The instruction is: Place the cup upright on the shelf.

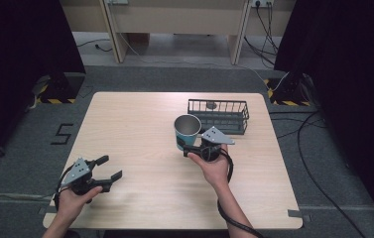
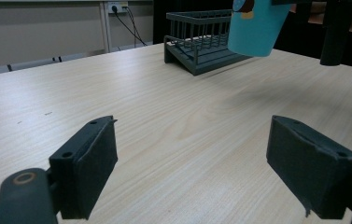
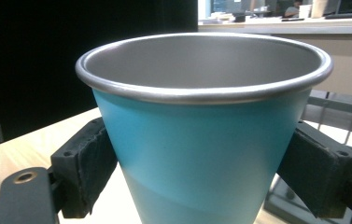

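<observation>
The right tongs [image 1: 190, 149] are clamping a teal cup [image 1: 186, 131] from both sides, their black pads pressing against its tapered wall just below the silver rim in the right gripper view. The cup [image 3: 201, 135] is standing upright and empty, its metal inside showing, and in the left gripper view it is hanging clear above the bench [image 2: 173, 112]. The right hand [image 1: 213, 167] is gripping from behind. Just beyond the cup a dark wire basket [image 1: 219, 116] is sitting on the bench near its far right edge. The left tongs [image 1: 109, 167] are spread wide with nothing between them, hovering low over the bench's near left corner, well apart from the cup.
</observation>
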A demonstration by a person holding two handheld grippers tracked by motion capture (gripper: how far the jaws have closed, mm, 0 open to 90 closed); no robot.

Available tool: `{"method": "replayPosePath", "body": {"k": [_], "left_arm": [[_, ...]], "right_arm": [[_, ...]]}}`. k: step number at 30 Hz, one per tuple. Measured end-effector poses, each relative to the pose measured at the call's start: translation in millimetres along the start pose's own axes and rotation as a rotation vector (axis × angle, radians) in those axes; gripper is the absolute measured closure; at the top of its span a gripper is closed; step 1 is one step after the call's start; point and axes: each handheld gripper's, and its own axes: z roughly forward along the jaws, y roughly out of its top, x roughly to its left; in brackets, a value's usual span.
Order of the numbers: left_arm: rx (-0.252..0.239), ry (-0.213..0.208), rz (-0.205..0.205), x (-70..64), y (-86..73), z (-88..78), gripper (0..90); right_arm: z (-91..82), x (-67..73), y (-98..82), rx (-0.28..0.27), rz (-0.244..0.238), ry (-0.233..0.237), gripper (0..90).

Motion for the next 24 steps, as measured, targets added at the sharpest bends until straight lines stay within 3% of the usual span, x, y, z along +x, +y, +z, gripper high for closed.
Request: {"method": "replayPosePath", "body": {"k": [24], "left_arm": [[0.001,0.003,-0.003,0.3,-0.3,0.3,15.7]], "right_arm": [[-18.9,-38.6,18.2,-0.026,0.010,-0.117,17.4]]}}
